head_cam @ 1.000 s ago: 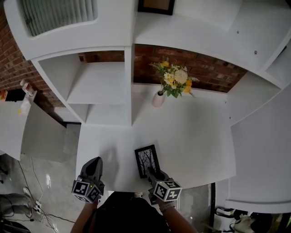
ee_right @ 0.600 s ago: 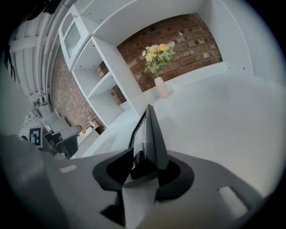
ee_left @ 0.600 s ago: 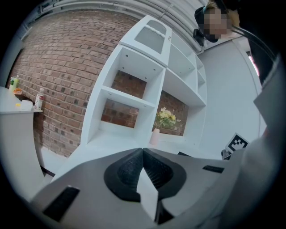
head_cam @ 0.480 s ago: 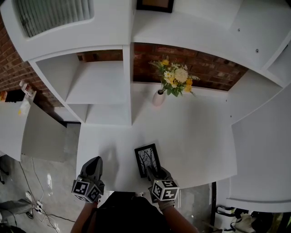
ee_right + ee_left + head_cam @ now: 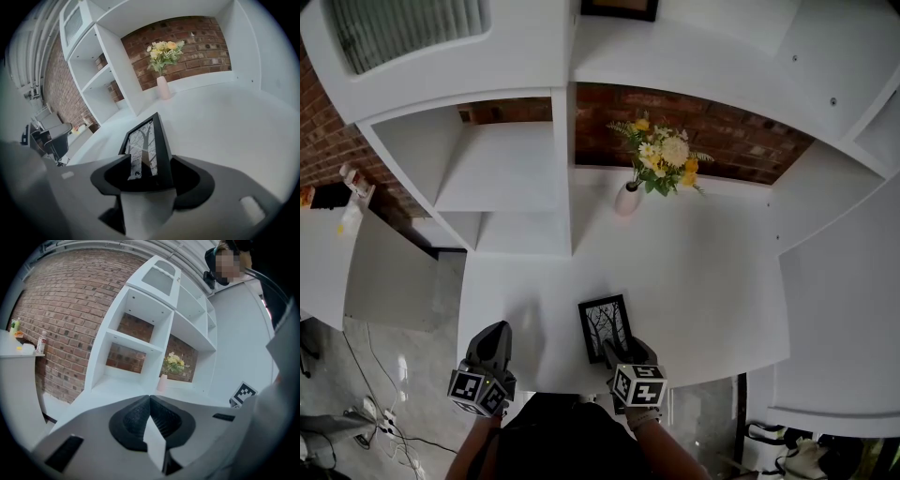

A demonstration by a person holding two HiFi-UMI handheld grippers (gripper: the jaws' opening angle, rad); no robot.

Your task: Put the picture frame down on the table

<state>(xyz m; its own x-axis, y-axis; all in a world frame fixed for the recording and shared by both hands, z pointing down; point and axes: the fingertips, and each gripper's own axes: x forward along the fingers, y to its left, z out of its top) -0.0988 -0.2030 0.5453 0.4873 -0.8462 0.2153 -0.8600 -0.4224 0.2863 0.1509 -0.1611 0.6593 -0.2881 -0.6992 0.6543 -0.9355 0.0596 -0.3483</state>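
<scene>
As its jaws open, the right hand-held gripper (image 5: 625,351) straddles the picture frame (image 5: 605,323).

Bright, even light; soft shadows on the white table (image 5: 712,272); fisheye bending and dark corners.

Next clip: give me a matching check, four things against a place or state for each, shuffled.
1. frame
2. vase
3. left gripper
4. right gripper

A. shut, empty
B. at the back, by the brick wall
C. open, a jaw on either side of the frame
D. on the table, at its near edge

Pairs: 1-D, 2-B, 3-A, 4-C.

The right gripper's jaws have just been opening, with the frame between them.
</scene>
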